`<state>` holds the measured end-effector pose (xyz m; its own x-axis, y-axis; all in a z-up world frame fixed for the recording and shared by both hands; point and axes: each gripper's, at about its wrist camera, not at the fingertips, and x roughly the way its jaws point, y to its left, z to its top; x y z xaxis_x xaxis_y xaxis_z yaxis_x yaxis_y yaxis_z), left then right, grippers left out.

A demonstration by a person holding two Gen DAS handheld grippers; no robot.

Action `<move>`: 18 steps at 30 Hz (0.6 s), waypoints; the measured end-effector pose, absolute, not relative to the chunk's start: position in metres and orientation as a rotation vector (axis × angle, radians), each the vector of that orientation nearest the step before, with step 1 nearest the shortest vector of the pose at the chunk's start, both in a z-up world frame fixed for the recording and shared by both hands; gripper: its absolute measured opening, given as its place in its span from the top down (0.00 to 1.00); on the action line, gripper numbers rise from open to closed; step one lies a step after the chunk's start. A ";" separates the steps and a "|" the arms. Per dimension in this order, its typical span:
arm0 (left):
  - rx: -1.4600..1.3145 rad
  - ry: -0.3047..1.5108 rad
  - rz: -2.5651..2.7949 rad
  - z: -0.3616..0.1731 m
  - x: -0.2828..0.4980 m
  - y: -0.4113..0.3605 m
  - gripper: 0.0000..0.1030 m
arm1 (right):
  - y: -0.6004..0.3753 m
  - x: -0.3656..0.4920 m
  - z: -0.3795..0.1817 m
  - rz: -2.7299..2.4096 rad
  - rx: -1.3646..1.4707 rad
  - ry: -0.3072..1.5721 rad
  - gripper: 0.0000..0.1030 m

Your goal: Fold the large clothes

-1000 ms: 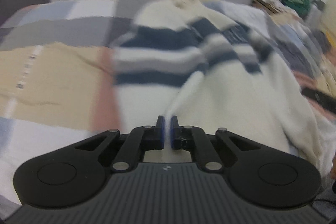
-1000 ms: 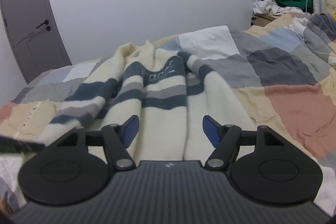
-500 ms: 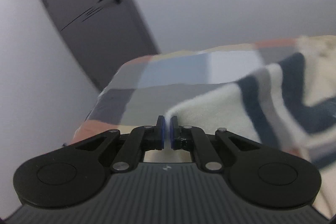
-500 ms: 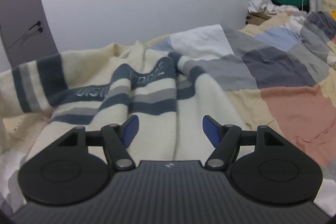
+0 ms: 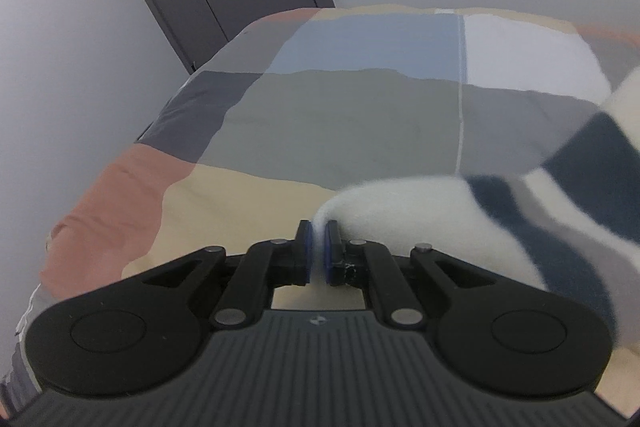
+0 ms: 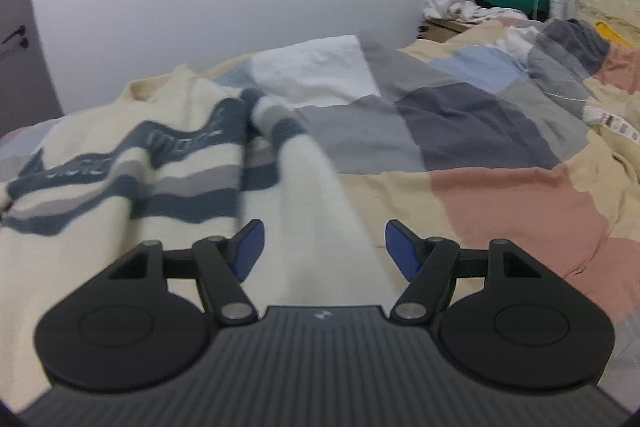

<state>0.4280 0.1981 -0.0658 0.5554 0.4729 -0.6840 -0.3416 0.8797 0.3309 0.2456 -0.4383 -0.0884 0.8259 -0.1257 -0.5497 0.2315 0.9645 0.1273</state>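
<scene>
While the patchwork bed carries everything | striped sweater spread toward its far edge | left gripper clamped on cream sweater edge near door-side corner | right gripper spread apart above sweater, gripping nothing

I note soft, even indoor light with no glare and faint shadows, motion blur smearing the sweater in both views, and fisheye bending at edges.
</scene>
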 end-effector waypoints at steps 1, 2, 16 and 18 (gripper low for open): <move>0.153 0.856 0.481 -0.065 0.422 0.194 0.88 | -0.442 0.247 -0.089 -0.205 0.203 0.568 0.33; 0.131 0.852 0.467 -0.061 0.418 0.192 0.77 | -0.446 0.249 -0.091 -0.213 0.217 0.566 0.33; -0.057 0.713 0.053 -0.003 0.280 0.022 0.49 | -0.472 0.237 -0.105 -0.254 0.294 0.687 0.33; -0.082 0.720 -0.014 -0.006 0.259 -0.012 0.49 | -0.472 0.236 -0.107 -0.264 0.290 0.709 0.34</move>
<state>0.2588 -0.0120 -0.0056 0.7518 -0.0414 -0.6581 -0.0149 0.9967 -0.0797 0.2362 -0.4723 -0.1073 0.7291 -0.1389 -0.6702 0.3335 0.9271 0.1708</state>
